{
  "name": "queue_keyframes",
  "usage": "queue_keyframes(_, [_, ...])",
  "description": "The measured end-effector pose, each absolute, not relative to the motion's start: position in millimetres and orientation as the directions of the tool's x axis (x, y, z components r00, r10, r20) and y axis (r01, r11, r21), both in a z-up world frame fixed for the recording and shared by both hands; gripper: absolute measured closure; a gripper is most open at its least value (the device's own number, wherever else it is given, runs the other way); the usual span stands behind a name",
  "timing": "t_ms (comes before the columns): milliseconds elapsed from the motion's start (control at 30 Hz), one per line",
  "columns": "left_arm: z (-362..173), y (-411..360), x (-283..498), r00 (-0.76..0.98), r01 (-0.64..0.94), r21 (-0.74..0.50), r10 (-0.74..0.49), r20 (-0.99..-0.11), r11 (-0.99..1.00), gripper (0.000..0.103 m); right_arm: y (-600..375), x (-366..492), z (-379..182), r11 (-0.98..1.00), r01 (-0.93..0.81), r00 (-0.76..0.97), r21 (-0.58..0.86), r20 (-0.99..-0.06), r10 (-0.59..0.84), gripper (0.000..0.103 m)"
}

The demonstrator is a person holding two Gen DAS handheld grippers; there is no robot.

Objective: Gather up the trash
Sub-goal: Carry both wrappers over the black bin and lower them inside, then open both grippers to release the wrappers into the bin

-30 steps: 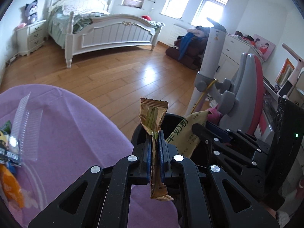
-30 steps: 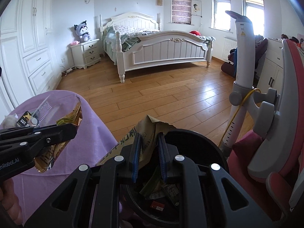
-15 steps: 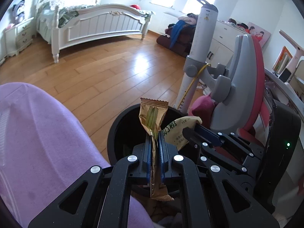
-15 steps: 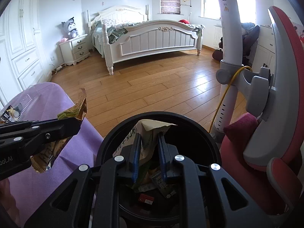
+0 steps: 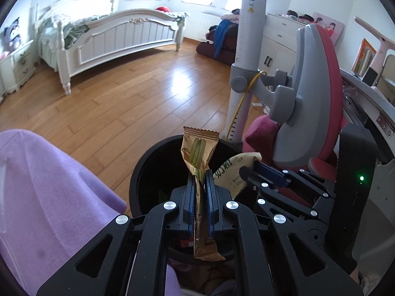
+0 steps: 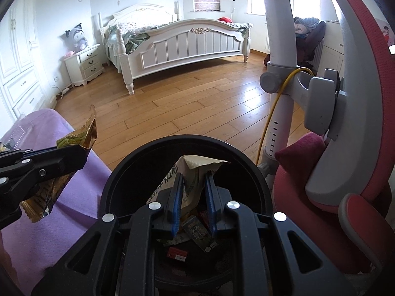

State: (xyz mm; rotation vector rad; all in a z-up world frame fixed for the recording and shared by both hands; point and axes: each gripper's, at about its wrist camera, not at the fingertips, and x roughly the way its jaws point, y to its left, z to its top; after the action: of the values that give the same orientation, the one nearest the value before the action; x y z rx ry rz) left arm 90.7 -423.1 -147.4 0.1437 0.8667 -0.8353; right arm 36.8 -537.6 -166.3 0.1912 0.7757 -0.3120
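A gold snack wrapper [image 5: 198, 148] stands upright between the blue pads of my left gripper [image 5: 199, 172]. The pads still touch it while the jaws are opening. It hangs over the near rim of a round black trash bin [image 5: 148, 155]. My right gripper [image 6: 193, 176] is shut on a crumpled beige packet [image 6: 195, 167] with green print, right above the bin's mouth [image 6: 138, 153]. In the right wrist view the left gripper [image 6: 84, 150] comes in from the left with the gold wrapper [image 6: 81, 135]. Several wrappers [image 6: 195, 231] lie at the bin's bottom.
A purple cloth [image 5: 49, 185] covers the surface left of the bin. A red and grey chair [image 5: 316, 98] and a white pole stand [image 5: 249, 37] crowd the right side. Wood floor [image 6: 197, 103] and a white bed [image 6: 192, 44] lie beyond.
Both grippers have moved down and over the bin, which now fills more of each view. The clear tray on the purple cloth has left the left wrist view. Left jaws have parted slightly.
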Motion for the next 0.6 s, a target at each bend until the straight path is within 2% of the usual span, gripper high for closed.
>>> queue_keyframes(67, [-145, -423, 88, 0.371, 0.705, -0.192, -0.586, -0.721, 0.683, 0.079, -539, 35, -167, 0.934, 0.352, 0.666, 0.056, -0.717, -0.208, 0.081])
queue_keyframes(100, [-144, -423, 87, 0.377, 0.706, -0.183, -0.582, -0.72, 0.684, 0.069, -539, 35, -167, 0.933, 0.356, 0.663, 0.054, -0.718, -0.211, 0.072])
queue_keyframes(133, [-142, -422, 85, 0.383, 0.706, -0.176, -0.578, -0.72, 0.686, 0.054, -539, 33, -168, 0.932, 0.359, 0.666, 0.058, -0.715, -0.212, 0.055])
queue_keyframes(200, [-138, -419, 82, 0.404, 0.703, -0.16, -0.575, -0.711, 0.693, 0.036, -541, 28, -166, 0.928, 0.366, 0.682, 0.075, -0.7, -0.213, 0.036])
queue_keyframes(400, [-123, -405, 78, 0.452, 0.689, -0.119, -0.552, -0.701, 0.715, 0.035, -541, 21, -161, 0.925, 0.361, 0.699, 0.118, -0.69, -0.185, 0.035])
queue_keyframes(500, [-111, -394, 71, 0.498, 0.676, -0.093, -0.546, -0.674, 0.731, 0.021, -538, 19, -157, 0.927, 0.348, 0.713, 0.141, -0.682, -0.164, 0.035])
queue_keyframes(600, [-98, -382, 65, 0.533, 0.666, -0.067, -0.537, -0.654, 0.743, 0.02, -531, 20, -152, 0.93, 0.329, 0.723, 0.163, -0.677, -0.137, 0.035])
